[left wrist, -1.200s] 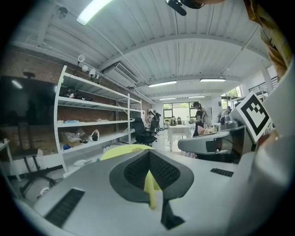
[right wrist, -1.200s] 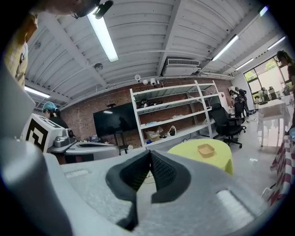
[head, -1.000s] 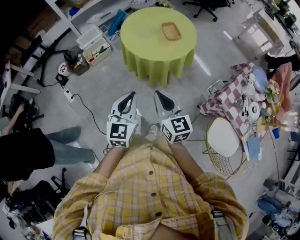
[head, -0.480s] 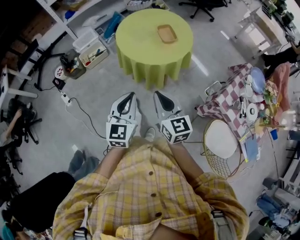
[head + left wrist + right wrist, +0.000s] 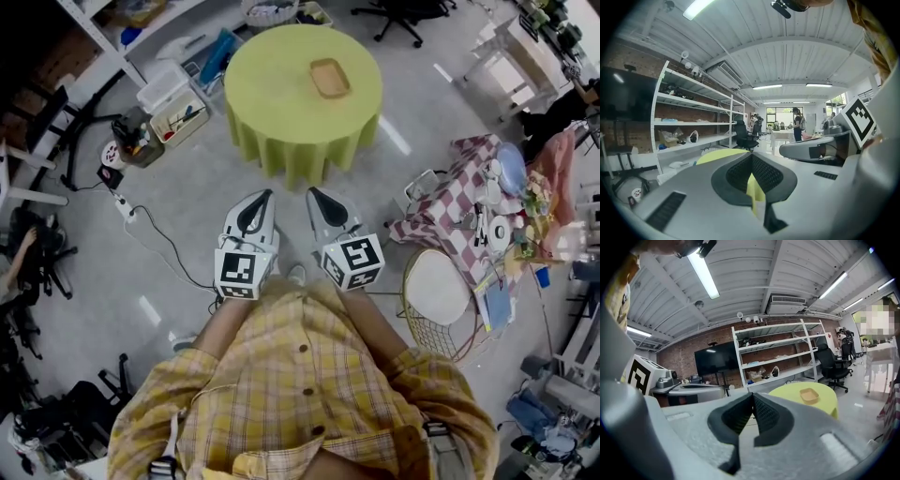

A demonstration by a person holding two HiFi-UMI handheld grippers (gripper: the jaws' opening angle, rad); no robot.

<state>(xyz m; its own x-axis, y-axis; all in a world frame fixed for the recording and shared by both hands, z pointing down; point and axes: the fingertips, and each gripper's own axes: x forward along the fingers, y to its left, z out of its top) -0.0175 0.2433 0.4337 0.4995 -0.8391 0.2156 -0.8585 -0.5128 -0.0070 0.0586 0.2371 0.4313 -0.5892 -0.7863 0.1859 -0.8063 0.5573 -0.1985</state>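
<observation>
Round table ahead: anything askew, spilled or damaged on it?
Nothing stands out. The yellow-green tablecloth hangs evenly, and the shallow tray sits flat on it, seemingly empty. The left gripper and right gripper are shut, holding nothing.

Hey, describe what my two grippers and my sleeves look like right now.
The left gripper and the right gripper both have light grey, tapering shells, with black ribbed pads lining the jaws. Each carries a white cube at its rear, printed with black square markers. No cables show on them. The person wears a yellow checked shirt with buttons down the front and sleeves of the same fabric.
</observation>
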